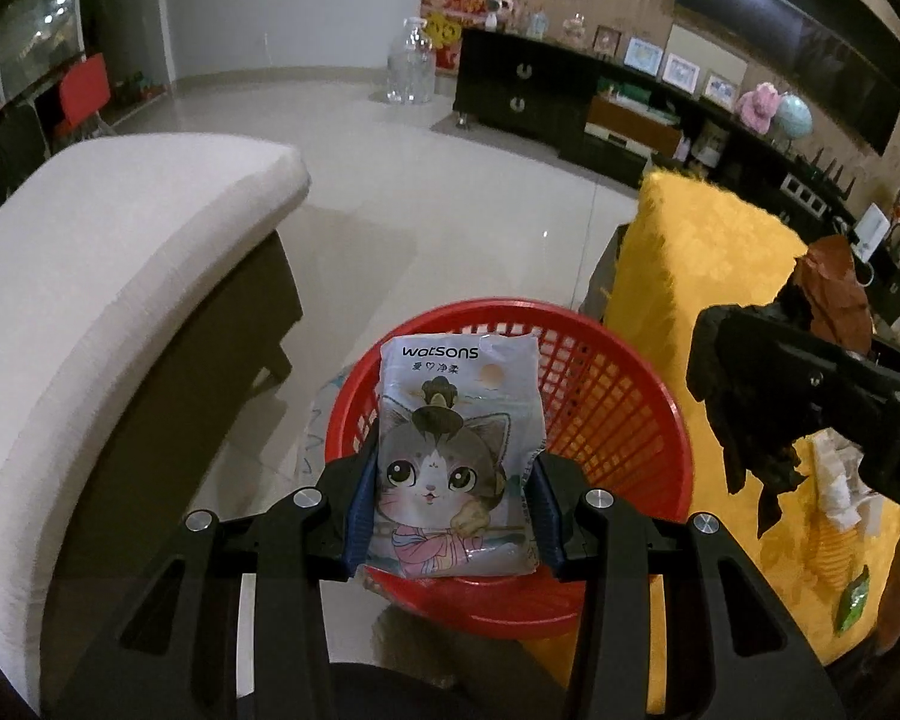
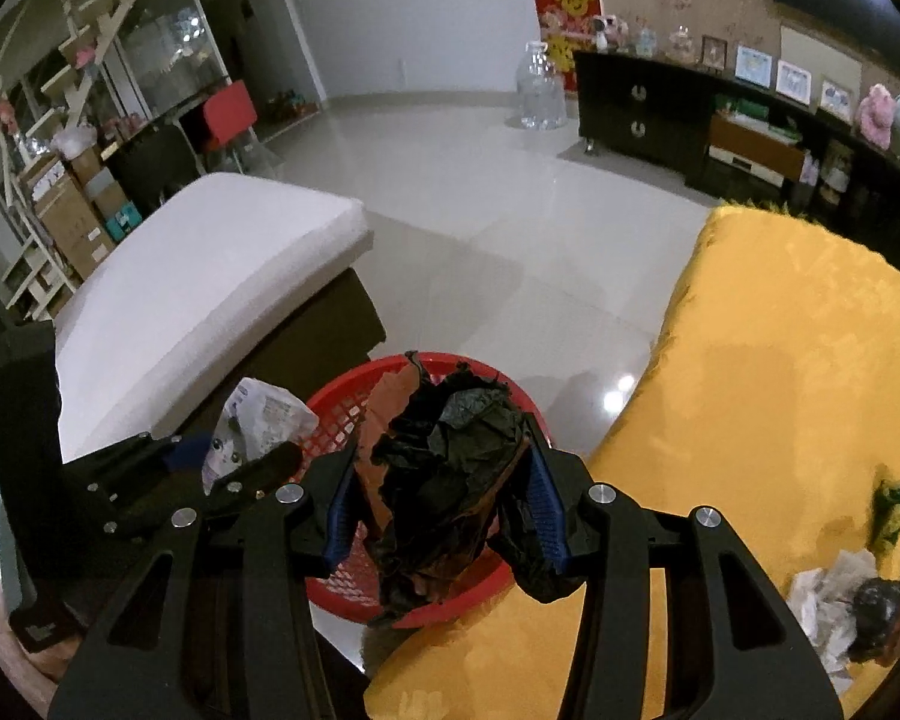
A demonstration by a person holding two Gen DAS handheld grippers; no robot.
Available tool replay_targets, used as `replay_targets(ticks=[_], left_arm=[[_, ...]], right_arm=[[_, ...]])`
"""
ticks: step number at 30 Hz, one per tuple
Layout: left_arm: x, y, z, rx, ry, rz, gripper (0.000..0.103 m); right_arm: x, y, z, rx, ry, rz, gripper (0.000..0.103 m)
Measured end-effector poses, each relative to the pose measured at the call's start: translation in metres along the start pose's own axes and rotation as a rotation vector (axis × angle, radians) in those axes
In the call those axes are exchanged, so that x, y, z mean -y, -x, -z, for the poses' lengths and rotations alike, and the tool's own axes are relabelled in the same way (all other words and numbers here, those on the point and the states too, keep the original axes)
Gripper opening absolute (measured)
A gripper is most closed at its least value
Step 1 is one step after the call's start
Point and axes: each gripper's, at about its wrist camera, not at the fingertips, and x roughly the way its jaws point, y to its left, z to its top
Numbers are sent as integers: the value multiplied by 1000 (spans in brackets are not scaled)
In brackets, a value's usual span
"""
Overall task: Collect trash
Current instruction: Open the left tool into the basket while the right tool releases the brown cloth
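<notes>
My left claw [image 1: 453, 471] grips a tissue pack [image 1: 457, 456] over the red basket [image 1: 618, 396]. My right claw [image 2: 444, 501] clamps a crumpled black-and-brown wrapper [image 2: 444, 480] above it. Only the right view shows crumpled paper [image 2: 834, 600] on the yellow-draped bench [image 2: 768, 372].

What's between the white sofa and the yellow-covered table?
The red basket on bare tiled floor, with both loaded grippers above it. Clearest in the right wrist view.
</notes>
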Motion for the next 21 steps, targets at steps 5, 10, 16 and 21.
replay_targets(ticks=[5,10,16,21], left_arm=[[0,-14,0,-32,-4,-1,41],[-3,-21,0,-50,10,4,44],[-3,-24,0,-56,9,4,54],[1,-19,-1,-36,-4,3,67]], right_arm=[[0,-17,0,-33,0,-11,46],[1,-29,2,-58,-19,-27,53],[5,-31,3,-58,-46,-41,63],[11,-22,1,-39,-73,-51,68]])
